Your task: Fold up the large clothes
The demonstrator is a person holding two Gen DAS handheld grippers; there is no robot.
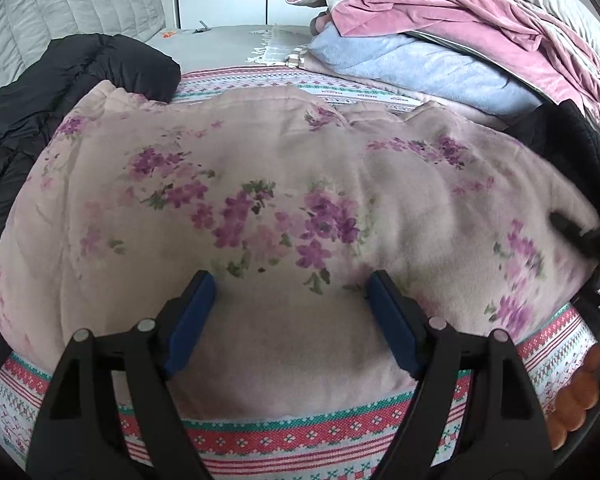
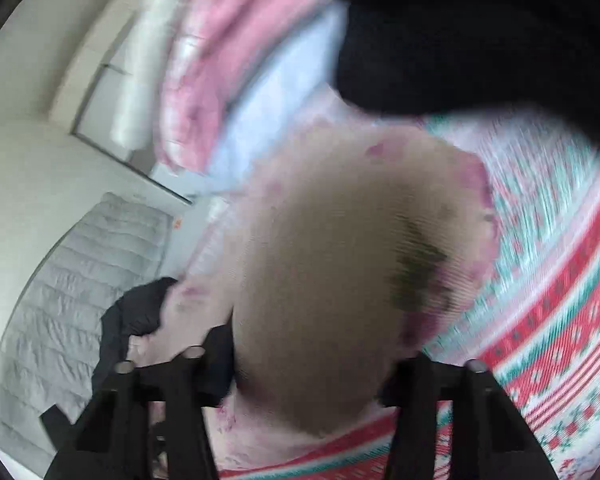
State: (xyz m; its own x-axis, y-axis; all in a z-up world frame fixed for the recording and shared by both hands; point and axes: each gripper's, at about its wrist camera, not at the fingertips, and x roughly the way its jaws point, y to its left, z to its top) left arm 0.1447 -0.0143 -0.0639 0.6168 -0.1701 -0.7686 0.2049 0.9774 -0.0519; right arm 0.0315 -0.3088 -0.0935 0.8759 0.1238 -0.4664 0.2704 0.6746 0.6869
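Observation:
A large pale pink fleece garment with purple flowers (image 1: 260,200) lies spread flat on a patterned red, green and white bedcover (image 1: 300,436). My left gripper (image 1: 292,316) hovers over the garment's near edge, jaws wide open, with nothing between the blue pads (image 1: 192,320). The right gripper shows as a dark shape at the garment's right edge (image 1: 576,236). In the blurred right wrist view a fold of the pink garment (image 2: 320,280) fills the space between the right gripper's arms (image 2: 312,364); its fingertips are hidden.
A black padded jacket (image 1: 40,128) lies at the left, touching the garment. A pile of pink, blue and grey blankets (image 1: 440,32) sits at the back right. Another dark garment (image 1: 572,140) lies at the right. A grey quilted headboard (image 1: 60,4) stands behind.

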